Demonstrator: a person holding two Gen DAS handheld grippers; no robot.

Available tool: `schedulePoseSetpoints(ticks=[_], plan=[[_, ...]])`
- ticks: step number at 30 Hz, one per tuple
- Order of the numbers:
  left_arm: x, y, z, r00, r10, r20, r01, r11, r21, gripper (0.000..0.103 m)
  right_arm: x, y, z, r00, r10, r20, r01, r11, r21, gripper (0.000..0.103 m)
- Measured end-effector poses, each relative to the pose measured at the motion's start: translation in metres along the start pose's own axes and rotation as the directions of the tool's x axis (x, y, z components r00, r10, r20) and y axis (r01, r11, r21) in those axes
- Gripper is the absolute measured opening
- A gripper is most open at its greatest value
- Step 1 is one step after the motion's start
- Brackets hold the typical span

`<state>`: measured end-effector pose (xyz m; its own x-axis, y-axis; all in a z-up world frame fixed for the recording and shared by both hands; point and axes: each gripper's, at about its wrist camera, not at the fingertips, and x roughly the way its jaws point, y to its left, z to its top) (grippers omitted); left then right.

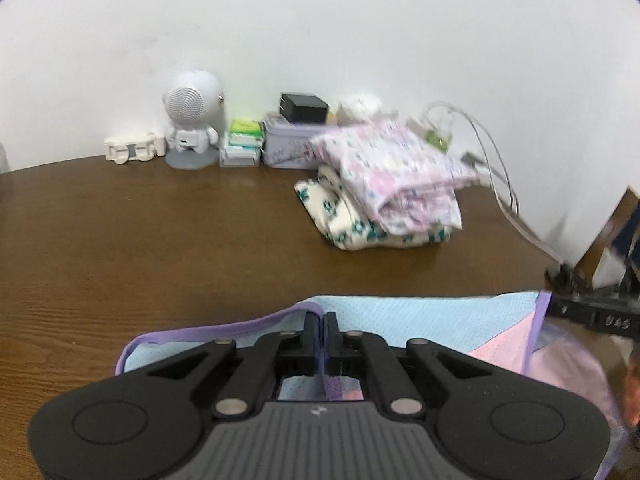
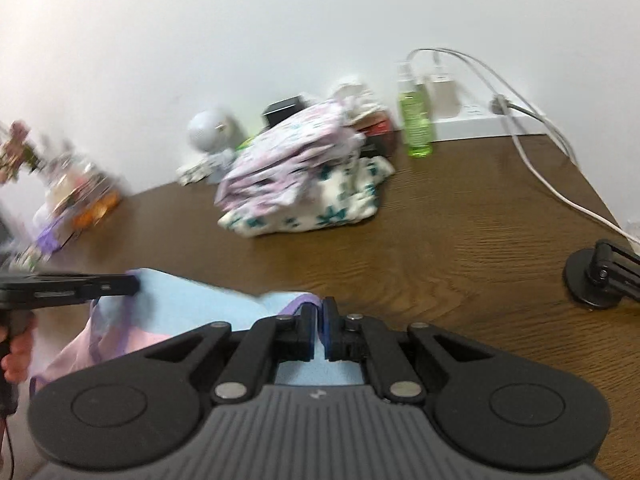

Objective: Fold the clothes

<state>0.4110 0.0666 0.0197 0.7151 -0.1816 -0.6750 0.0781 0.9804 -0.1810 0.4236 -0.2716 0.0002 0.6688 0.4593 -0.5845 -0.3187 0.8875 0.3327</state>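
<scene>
Grippers pinch one garment (image 1: 420,316) at the near edge of a brown table (image 1: 160,240). Left gripper (image 1: 324,320) is clamped on its purple-trimmed blue edge; right gripper (image 2: 322,308) is clamped on the same trim further along. Cloth is light blue with a pink panel. Behind, well apart, sits a pile (image 1: 384,192) of folded patterned clothes near the white wall (image 1: 320,40).

Right gripper (image 2: 322,312) — seemingly pinching garment (image 2: 192,304)
</scene>
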Motion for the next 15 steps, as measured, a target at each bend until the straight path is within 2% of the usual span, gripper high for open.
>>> schedulePoseSetpoints(ticks=[4, 6, 7, 8, 9, 10, 11, 15], plan=[[0.027, 0.009, 0.005, 0.999, 0.034, -0.034, -0.036, 0.998, -0.047, 0.003, 0.023, -0.008, 0.004, 0.999, -0.033, 0.0, 0.033, 0.999, 0.028, 0.004], [0.031, 0.011, 0.005, 0.998, 0.036, -0.047, -0.038, 0.999, -0.038, 0.011, 0.042, -0.009, 0.006, 0.998, -0.048, -0.031, 0.049, 0.998, 0.033, 0.007], [0.033, 0.013, 0.006, 0.998, 0.038, -0.053, -0.039, 0.999, -0.033, 0.018, 0.044, -0.009, 0.008, 0.998, -0.051, -0.036, 0.052, 0.998, 0.035, 0.011], [0.034, 0.014, 0.006, 0.997, 0.039, -0.059, -0.041, 0.999, -0.029, 0.03, 0.046, -0.009, 0.01, 0.998, -0.054, -0.042, 0.055, 0.998, 0.037, 0.014], [0.033, 0.015, 0.005, 0.997, 0.039, -0.061, -0.04, 0.999, -0.017, 0.037, 0.041, -0.009, 0.011, 0.997, -0.057, -0.045, 0.059, 0.998, 0.036, 0.029], [0.026, 0.016, 0.003, 0.997, 0.046, -0.057, -0.046, 0.999, 0.007, 0.051, 0.036, -0.009, 0.012, 0.997, -0.062, -0.047, 0.063, 0.997, 0.034, 0.048], [0.017, 0.017, 0.0, 0.997, 0.062, -0.051, -0.06, 0.998, 0.036, 0.058, 0.028, -0.01, 0.012, 0.996, -0.072, -0.045, 0.073, 0.997, 0.022, 0.052], [-0.024, 0.018, -0.02, 0.989, 0.14, -0.042, -0.129, 0.969, 0.211, 0.061, -0.014, -0.005, 0.001, 0.992, -0.096, -0.076, 0.092, 0.994, -0.061, 0.053]])
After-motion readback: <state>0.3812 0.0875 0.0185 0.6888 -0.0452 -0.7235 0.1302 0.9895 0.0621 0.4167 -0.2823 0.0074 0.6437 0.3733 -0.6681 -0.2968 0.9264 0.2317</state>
